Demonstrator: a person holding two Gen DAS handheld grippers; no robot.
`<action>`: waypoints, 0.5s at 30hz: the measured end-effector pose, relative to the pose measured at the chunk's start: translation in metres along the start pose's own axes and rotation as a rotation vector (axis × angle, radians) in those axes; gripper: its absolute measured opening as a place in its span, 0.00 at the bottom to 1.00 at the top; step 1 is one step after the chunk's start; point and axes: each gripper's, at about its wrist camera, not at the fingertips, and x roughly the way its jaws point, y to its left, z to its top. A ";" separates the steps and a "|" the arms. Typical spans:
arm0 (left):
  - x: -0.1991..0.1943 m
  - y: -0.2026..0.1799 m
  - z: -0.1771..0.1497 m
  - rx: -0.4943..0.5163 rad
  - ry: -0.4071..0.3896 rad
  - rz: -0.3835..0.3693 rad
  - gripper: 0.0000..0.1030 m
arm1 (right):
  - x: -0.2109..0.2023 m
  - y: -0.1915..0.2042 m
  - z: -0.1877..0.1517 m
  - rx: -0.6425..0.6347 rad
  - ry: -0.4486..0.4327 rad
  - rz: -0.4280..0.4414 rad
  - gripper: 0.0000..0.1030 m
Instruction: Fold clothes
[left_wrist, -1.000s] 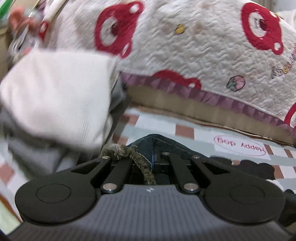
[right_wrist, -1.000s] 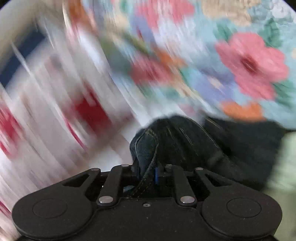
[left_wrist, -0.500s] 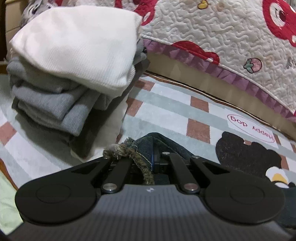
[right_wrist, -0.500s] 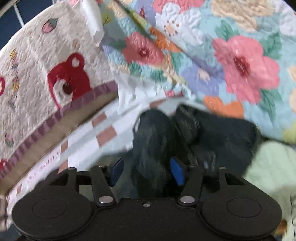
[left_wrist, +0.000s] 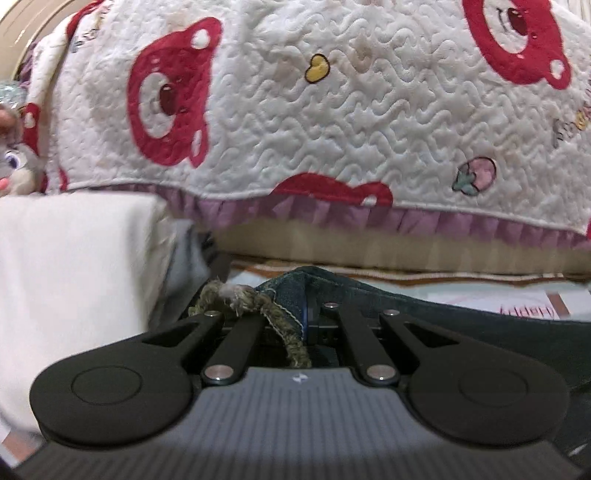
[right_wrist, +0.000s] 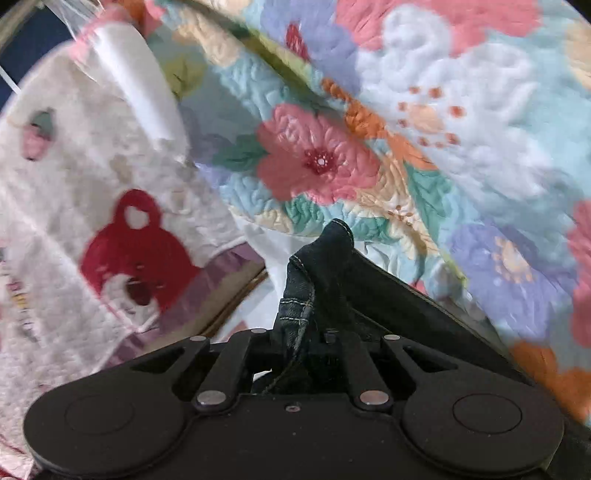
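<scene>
— Denim first, right up close: the left tool (left_wrist: 304, 317) is clamped tight on the frayed hem (left_wrist: 258, 306) of the dark jeans (left_wrist: 424, 306), and the right tool (right_wrist: 314, 332) has just been closing and now pinches a stitched seam of the same jeans (right_wrist: 321, 266), with cloth bunched up between its fingers.

— So the jeans hang between the two of them?

— Yes, stretched from one grip to the other, above the checked mat (left_wrist: 524, 295). Just left of the left tool sits a stack of folded clothes (left_wrist: 74, 266), cream on top. Behind that, the bear quilt (left_wrist: 332, 110) drapes over the bed edge, and farther right lies a floral quilt (right_wrist: 406, 147).

— How would you finish this fold cleanly?

— I'd keep both grips level and the cloth taut, so the edges meet square. Lay it down slowly on the mat, clear of the stack, before letting go. That fringe looks loose; a hard tug might slip it.
</scene>
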 end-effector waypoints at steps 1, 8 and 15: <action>0.009 -0.005 0.003 0.009 0.001 0.008 0.01 | 0.010 0.005 0.001 0.001 -0.006 -0.024 0.10; 0.082 -0.015 0.007 -0.082 0.139 0.016 0.01 | 0.088 0.020 0.014 0.029 -0.014 -0.226 0.26; 0.128 0.003 -0.004 -0.251 0.262 -0.032 0.02 | 0.121 0.031 -0.007 -0.011 -0.137 -0.160 0.52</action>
